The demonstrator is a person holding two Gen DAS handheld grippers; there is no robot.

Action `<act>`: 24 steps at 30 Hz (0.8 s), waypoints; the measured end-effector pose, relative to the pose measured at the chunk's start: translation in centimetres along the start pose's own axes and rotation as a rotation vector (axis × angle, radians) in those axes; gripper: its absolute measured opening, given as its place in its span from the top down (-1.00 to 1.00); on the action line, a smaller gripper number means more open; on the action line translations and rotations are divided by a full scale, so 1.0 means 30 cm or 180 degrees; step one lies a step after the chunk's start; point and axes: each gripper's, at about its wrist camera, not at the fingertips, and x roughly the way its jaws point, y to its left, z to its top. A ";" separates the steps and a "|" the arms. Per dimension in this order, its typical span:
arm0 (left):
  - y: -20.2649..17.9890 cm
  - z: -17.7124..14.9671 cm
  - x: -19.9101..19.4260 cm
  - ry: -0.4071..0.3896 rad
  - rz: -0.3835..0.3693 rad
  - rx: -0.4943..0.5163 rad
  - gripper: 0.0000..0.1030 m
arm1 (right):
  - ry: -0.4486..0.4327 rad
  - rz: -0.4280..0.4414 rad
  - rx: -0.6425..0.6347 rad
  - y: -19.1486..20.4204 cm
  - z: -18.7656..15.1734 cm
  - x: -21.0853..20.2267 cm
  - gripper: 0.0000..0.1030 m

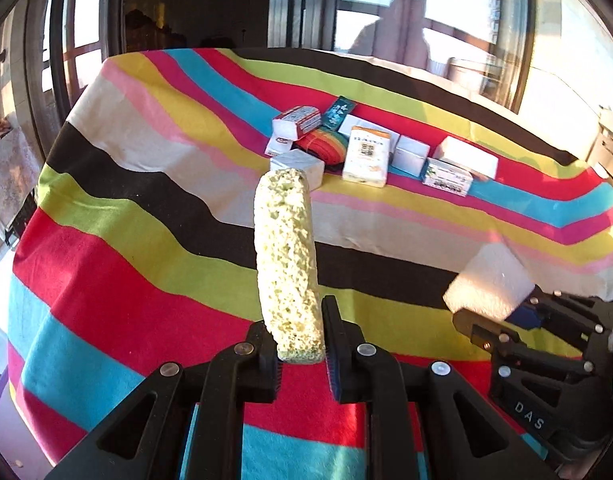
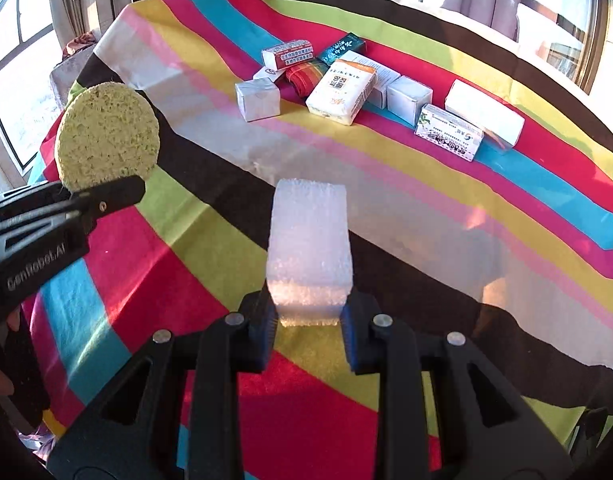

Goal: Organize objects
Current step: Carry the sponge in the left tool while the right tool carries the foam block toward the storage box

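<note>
My left gripper (image 1: 300, 354) is shut on a round yellow sponge (image 1: 287, 256), held edge-on above the striped cloth; the right wrist view shows the same sponge (image 2: 106, 136) as a flat disc at the left. My right gripper (image 2: 308, 322) is shut on a white foam block (image 2: 309, 256), which the left wrist view shows at the far right as a white block (image 1: 489, 282). Both are lifted off the table, side by side. A cluster of small boxes and packets (image 1: 366, 152) lies further back on the table.
A table under a bright striped cloth (image 2: 426, 208) fills both views. The cluster holds a white-and-orange packet (image 2: 340, 94), silver-white cubes (image 2: 258, 100), a red-white box (image 2: 288, 54), a dark teal packet (image 2: 342, 48) and a rolled striped cloth (image 1: 322, 144). Windows stand behind.
</note>
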 end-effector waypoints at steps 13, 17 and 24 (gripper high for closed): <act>-0.031 -0.087 -0.116 0.0015 -0.0008 0.0118 0.64 | -0.0138 -0.0056 -0.0024 -0.005 -0.026 -0.128 0.40; -0.026 -0.112 -0.149 0.0020 -0.0029 0.0127 0.64 | -0.0150 -0.0034 -0.0029 0.002 -0.036 -0.150 0.40; 0.000 -0.160 -0.190 0.0063 0.0011 0.0125 0.64 | -0.0220 0.0041 -0.0170 0.070 -0.042 -0.202 0.40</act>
